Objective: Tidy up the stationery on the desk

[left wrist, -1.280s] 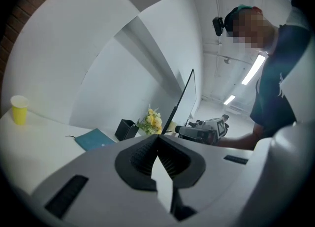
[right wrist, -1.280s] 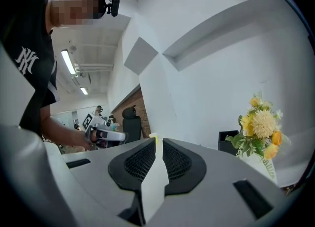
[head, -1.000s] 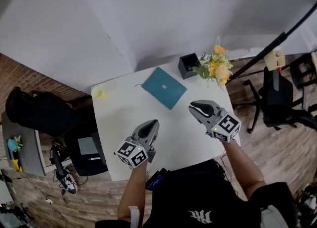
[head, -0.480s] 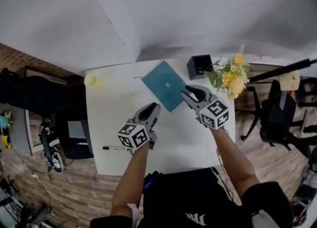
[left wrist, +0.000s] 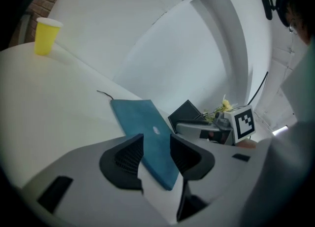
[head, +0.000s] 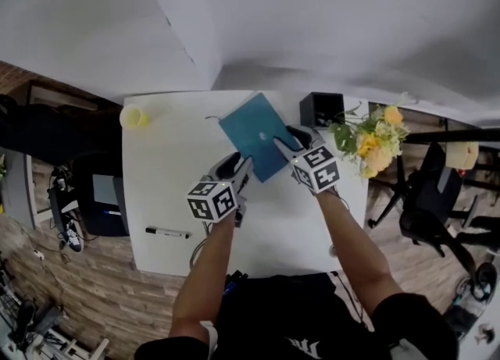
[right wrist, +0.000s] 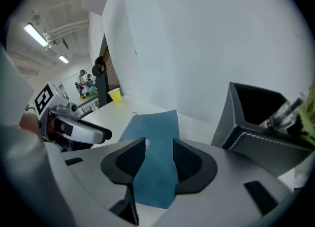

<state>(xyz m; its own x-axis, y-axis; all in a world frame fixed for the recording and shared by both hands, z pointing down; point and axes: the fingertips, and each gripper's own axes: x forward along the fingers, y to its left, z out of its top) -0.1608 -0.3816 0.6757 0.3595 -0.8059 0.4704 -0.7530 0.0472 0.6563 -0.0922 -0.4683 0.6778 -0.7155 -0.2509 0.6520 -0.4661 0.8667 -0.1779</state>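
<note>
A: Where's the notebook [head: 254, 133]?

B: Flat on the white desk [head: 168, 183], cover up, turned cornerwise, in the far half. Teal cover with a small pale mark mid-cover. A thin dark cord [head: 209, 119] sticks out at its far-left corner.

A: And the claws?

B: Both are down at it. The left gripper [head: 239, 165] is at the near-left edge and the right gripper [head: 286, 140] at the right-hand corner, with the marker cubes facing up.

A: Gripping?

B: No. The left jaws have just been opening and stand partly apart. In the left gripper view the notebook's near corner sits in the gap, with the pads clear of it. The right jaws have just been opening too and are wide apart. In the right gripper view the teal cover runs through the gap, pads not pressing on it. Can't tell if either set of tips touches the cover.

A: Rest of the stationery?

B: A marker [head: 167, 233] lies alone by the desk's near-left edge, well apart from the notebook. A black square pen holder [head: 320, 108] stands at the far right, just beyond the right gripper. The right gripper view shows something pen-like leaning inside it.

A: Non-stationery?

B: Yellow flowers [head: 375, 140] just beside the holder, off the desk's right edge. A yellow cup [head: 134, 117] stands upright at the far-left corner.
</note>
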